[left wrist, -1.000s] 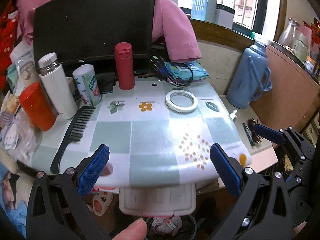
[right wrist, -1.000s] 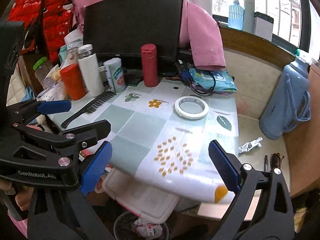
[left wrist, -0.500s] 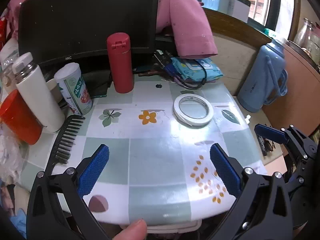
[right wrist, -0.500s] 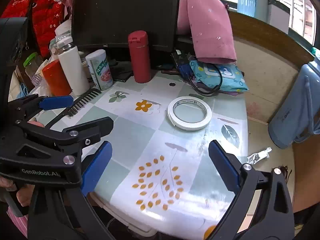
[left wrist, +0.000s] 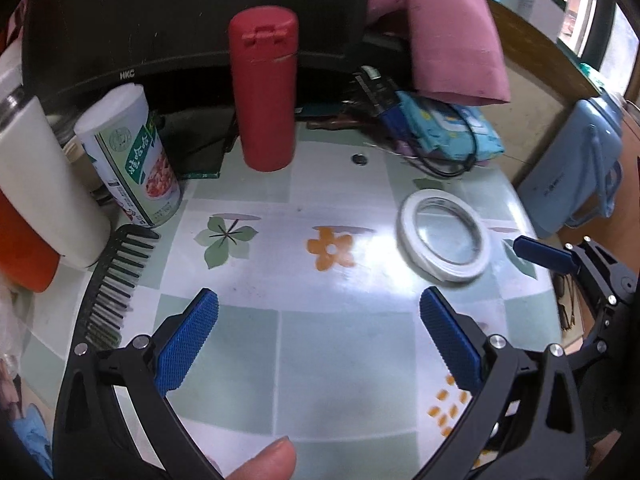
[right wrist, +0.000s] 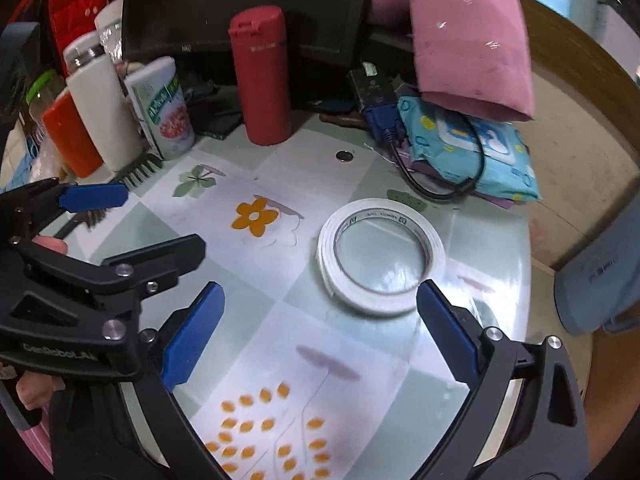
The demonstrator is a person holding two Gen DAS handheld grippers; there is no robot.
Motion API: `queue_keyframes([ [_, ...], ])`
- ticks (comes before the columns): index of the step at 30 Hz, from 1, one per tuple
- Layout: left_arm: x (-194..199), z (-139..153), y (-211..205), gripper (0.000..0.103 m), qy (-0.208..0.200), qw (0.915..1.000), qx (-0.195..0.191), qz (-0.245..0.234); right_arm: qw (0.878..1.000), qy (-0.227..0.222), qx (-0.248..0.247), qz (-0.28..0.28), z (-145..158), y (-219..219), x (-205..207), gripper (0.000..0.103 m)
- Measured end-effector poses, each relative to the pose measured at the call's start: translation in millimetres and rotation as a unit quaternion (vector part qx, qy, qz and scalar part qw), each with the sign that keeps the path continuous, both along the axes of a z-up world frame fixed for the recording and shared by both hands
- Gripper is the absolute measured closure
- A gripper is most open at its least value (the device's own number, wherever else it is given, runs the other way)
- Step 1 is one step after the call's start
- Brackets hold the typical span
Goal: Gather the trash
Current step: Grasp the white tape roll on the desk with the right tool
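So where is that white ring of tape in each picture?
Left wrist view: the tape roll lies flat on the table, right of centre, beyond the left gripper.
Right wrist view: the tape roll is near the middle, just ahead of the right gripper.
Shared landmark: the red bottle stands behind it, to its left.

You're at a cluttered home bench point(left wrist: 344, 344) with a floral oilcloth: HKC monitor point(left wrist: 160, 20), red flask point(left wrist: 264, 92), comb point(left wrist: 116, 284), wet wipes point(right wrist: 480, 140), pink garment point(right wrist: 464, 32)
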State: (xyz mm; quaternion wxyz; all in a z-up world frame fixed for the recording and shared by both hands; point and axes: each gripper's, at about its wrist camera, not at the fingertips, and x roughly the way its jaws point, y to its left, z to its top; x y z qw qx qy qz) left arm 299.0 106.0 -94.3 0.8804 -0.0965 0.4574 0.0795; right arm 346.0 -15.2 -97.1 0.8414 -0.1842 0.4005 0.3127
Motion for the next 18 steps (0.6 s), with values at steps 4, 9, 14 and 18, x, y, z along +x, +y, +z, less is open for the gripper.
queue_keyframes([
  [4,8.7,-13.5,14.4,0.005,0.012,0.9998,-0.010,0.015,1.000,0.010,-0.018,0.016,-9.9,13.9,16.1,0.026],
  [9,17.4,-22.7,22.4,0.005,0.019,0.9996,-0.008,0.021,0.999,0.022,-0.025,0.013,-21.0,21.5,31.9,0.032],
  [14,22.9,-28.6,23.6,0.005,0.025,0.9994,-0.009,0.021,0.999,0.037,-0.033,0.001,-35.3,18.7,43.7,0.037],
  [18,25.1,-34.7,22.1,0.005,0.026,0.9993,-0.015,0.020,0.999,0.039,-0.019,-0.005,-38.7,11.7,48.4,0.038],
])
